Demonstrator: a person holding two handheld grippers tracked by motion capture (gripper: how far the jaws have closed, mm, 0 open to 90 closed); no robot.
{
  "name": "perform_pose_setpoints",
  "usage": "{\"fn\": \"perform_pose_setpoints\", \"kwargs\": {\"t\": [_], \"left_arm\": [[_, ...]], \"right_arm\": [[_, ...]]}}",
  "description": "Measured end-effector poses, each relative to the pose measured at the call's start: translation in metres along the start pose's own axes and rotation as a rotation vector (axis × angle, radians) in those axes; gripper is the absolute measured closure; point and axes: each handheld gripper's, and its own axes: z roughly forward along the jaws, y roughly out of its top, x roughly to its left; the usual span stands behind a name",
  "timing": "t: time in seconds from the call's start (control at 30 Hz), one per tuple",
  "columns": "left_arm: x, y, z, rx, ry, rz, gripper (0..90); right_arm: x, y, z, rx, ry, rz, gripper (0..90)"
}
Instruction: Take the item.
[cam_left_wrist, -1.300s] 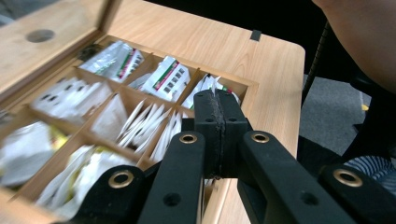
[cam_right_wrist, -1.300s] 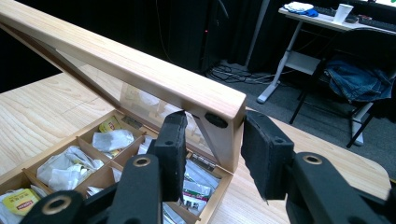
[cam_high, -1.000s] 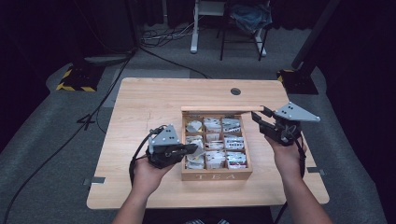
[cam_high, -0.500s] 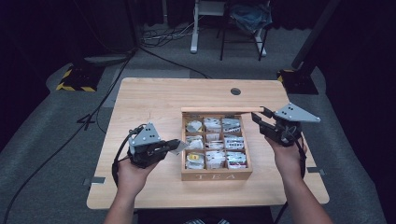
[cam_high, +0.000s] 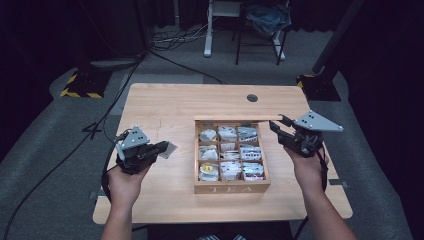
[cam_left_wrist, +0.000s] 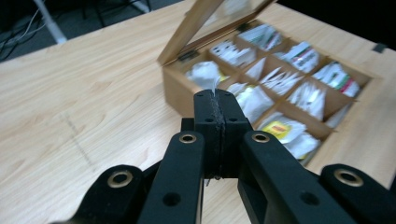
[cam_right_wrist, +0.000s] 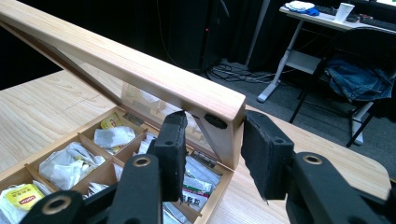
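A wooden tea box (cam_high: 231, 188) marked TEA stands at the table's middle, its compartments holding several tea bags. Its lid (cam_high: 235, 118) is raised and leans over the box. My right gripper (cam_high: 279, 126) is shut on the lid's right corner; in the right gripper view the lid (cam_right_wrist: 140, 70) sits between the jaws of the right gripper (cam_right_wrist: 215, 120). My left gripper (cam_high: 162, 147) hovers left of the box, shut on a pale tea bag (cam_high: 170, 149). In the left gripper view, a thin white sliver of the tea bag (cam_left_wrist: 215, 88) pokes from the closed left gripper (cam_left_wrist: 215, 95).
The wooden table (cam_high: 165, 105) has bare surface left of and behind the box, and a round cable hole (cam_high: 252, 98) near its far edge. Beyond the table stand a chair (cam_high: 265, 20) and a desk leg (cam_high: 209, 30). Cables (cam_high: 115, 105) cross the floor.
My left gripper has drawn back leftward from the box's left column, with the tea bag in it. The right gripper and the lid have stayed put.
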Motion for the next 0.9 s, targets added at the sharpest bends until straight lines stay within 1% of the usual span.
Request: {"fn": "perform_pose_setpoints", "kwargs": {"t": [0.03, 0.13, 0.17, 0.23, 0.33, 0.4, 0.47, 0.57, 0.67, 0.73, 0.9], "left_arm": [[0.002, -0.002, 0.003, 0.004, 0.009, -0.015, 89.1], [0.007, -0.006, 0.008, 0.025, 0.035, -0.023, 89.1], [0.010, -0.008, 0.010, 0.035, 0.043, -0.031, 89.1], [0.014, -0.011, 0.012, 0.039, 0.055, -0.041, 89.1], [0.020, -0.017, 0.017, 0.050, 0.068, -0.074, 89.1], [0.023, -0.020, 0.022, 0.059, 0.081, -0.084, 89.0], [0.027, -0.024, 0.027, 0.073, 0.086, -0.096, 89.0], [0.033, -0.030, 0.034, 0.094, 0.094, -0.125, 88.9], [0.038, -0.035, 0.037, 0.107, 0.096, -0.135, 89.0], [0.040, -0.038, 0.040, 0.113, 0.094, -0.154, 88.9], [0.048, -0.045, 0.045, 0.133, 0.093, -0.184, 88.9]], "right_arm": [[0.000, 0.000, 0.000, 0.000, 0.001, 0.000, 60.1], [0.000, 0.000, 0.000, -0.001, 0.002, 0.001, 60.1], [0.000, 0.000, 0.000, 0.000, 0.003, 0.002, 60.1], [0.000, 0.000, 0.000, 0.001, 0.004, 0.004, 60.1], [0.000, -0.001, 0.000, 0.001, 0.006, 0.006, 60.1], [0.000, -0.001, 0.000, -0.001, 0.006, 0.006, 60.0], [-0.001, -0.001, 0.000, -0.001, 0.008, 0.009, 60.0], [-0.001, -0.001, 0.000, 0.001, 0.009, 0.011, 59.9], [-0.001, -0.001, 0.000, 0.001, 0.009, 0.010, 60.0], [-0.001, -0.001, 0.000, 0.001, 0.011, 0.013, 59.9], [-0.001, -0.002, -0.001, 0.001, 0.011, 0.011, 59.9]]}}
